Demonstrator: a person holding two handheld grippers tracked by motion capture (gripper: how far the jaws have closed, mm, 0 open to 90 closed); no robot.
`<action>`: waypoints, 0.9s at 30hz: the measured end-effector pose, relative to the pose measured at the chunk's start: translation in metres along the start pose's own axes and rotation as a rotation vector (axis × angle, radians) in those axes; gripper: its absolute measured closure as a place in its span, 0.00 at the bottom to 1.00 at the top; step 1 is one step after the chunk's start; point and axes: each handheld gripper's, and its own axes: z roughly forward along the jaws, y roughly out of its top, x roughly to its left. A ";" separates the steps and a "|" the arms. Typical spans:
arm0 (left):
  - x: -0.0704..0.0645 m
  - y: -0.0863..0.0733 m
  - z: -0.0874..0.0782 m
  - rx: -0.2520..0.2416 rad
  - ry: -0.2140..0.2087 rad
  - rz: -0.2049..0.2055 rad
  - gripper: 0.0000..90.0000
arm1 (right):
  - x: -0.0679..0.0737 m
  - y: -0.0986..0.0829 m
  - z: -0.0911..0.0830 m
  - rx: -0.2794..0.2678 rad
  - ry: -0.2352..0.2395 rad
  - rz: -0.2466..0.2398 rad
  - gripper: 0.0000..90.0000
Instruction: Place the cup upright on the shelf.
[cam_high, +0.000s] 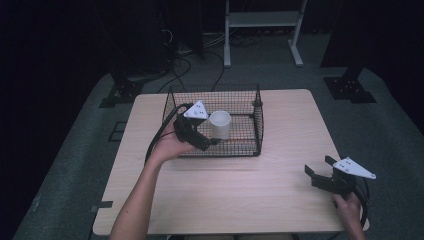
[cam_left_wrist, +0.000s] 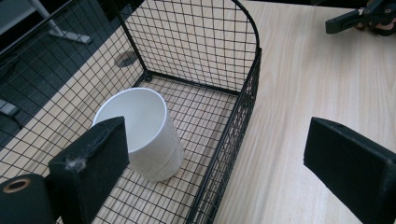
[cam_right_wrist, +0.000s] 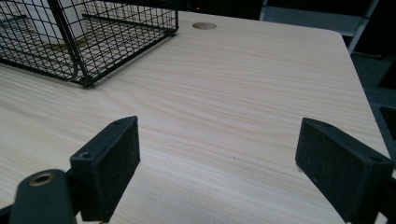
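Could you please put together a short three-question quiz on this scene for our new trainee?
1. True or false: the white cup stands upright inside the wire basket.
2. Which gripper is at the basket: A) left gripper, B) right gripper?
3. Fill in: both grippers' jaws stand ____.

Key: 1. True. 2. A; one of its jaws is over the basket beside the cup, the other is outside the wire wall, and the right gripper is over the bare wooden table. 3. Open.

Right gripper (cam_right_wrist: 217, 168) jaws wide apart over bare table (cam_right_wrist: 243, 84); wire basket (cam_right_wrist: 84, 37) far left.
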 end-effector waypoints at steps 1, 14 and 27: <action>-0.001 -0.001 -0.001 -0.002 0.002 -0.001 0.07 | 0.000 0.000 0.000 0.000 0.000 0.000 0.15; -0.013 -0.017 -0.013 -0.025 0.018 -0.022 0.07 | 0.000 0.000 0.000 0.000 -0.001 0.000 0.14; -0.028 -0.036 -0.022 -0.052 0.034 -0.037 0.07 | 0.000 0.000 0.000 0.000 -0.004 0.002 0.15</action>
